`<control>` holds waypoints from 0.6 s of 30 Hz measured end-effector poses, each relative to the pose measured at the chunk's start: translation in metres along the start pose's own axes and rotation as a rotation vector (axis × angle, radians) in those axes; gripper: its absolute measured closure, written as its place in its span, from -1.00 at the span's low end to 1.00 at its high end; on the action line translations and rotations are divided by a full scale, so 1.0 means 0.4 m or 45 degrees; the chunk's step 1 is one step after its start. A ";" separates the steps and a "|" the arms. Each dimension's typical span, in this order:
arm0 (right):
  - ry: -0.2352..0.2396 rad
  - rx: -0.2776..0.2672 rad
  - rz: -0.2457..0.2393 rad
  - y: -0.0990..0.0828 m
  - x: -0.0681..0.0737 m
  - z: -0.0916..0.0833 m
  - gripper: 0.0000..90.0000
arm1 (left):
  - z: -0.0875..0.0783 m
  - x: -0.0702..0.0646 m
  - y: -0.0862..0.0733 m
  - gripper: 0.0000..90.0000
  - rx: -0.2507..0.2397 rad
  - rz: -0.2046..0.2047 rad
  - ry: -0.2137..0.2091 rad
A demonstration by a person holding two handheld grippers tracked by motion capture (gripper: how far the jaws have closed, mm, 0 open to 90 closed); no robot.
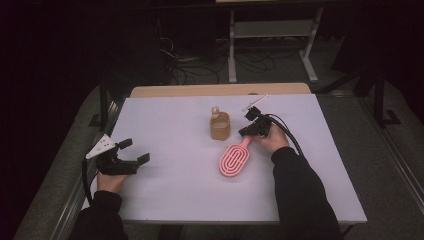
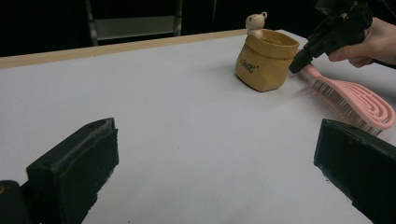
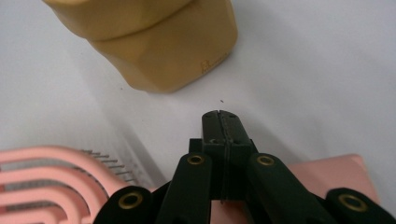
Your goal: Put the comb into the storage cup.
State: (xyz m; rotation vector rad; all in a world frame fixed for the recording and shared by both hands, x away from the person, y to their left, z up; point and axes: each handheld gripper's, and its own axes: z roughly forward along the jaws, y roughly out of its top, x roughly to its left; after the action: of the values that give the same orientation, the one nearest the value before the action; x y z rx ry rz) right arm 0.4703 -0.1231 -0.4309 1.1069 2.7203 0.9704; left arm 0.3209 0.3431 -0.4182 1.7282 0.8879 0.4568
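A pink hairbrush (image 1: 234, 160) with a looped head lies bristles down on the white table (image 1: 175, 190), its handle toward the back right. My right gripper (image 1: 245, 132) is shut, jaws pressed flat together with nothing visible between the tips. It sits right over the brush handle (image 3: 327, 172), pointing at a tan pouch (image 1: 220, 127) just beyond. In the right gripper view the right gripper (image 3: 219, 116) crosses the handle, with the brush head (image 3: 42, 177) at the left. My left gripper (image 1: 132, 152) rests open near the table's left edge, nothing between its jaws.
The tan pouch (image 2: 264, 60) has a small bear figure (image 2: 256, 21) on its rim. Beyond the table's wooden far edge (image 1: 220, 90) stand a metal rack (image 1: 270, 30) and floor cables. Bare white table lies between my left gripper (image 2: 215, 158) and the pouch.
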 end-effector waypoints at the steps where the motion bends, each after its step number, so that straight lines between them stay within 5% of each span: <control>1: -0.002 0.001 0.002 -0.002 -0.002 -0.002 0.97 | 0.000 0.000 0.000 -1.00 0.000 0.000 0.000; 18: -0.030 0.019 0.018 -0.038 -0.025 -0.042 0.97 | 0.002 -0.001 -0.001 -1.00 0.010 0.003 -0.001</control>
State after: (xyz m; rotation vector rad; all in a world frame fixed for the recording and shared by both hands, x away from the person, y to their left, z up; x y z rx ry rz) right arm 0.4640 -0.1467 -0.4281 1.1347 2.7091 0.9337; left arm 0.3210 0.3424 -0.4188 1.7367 0.8879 0.4546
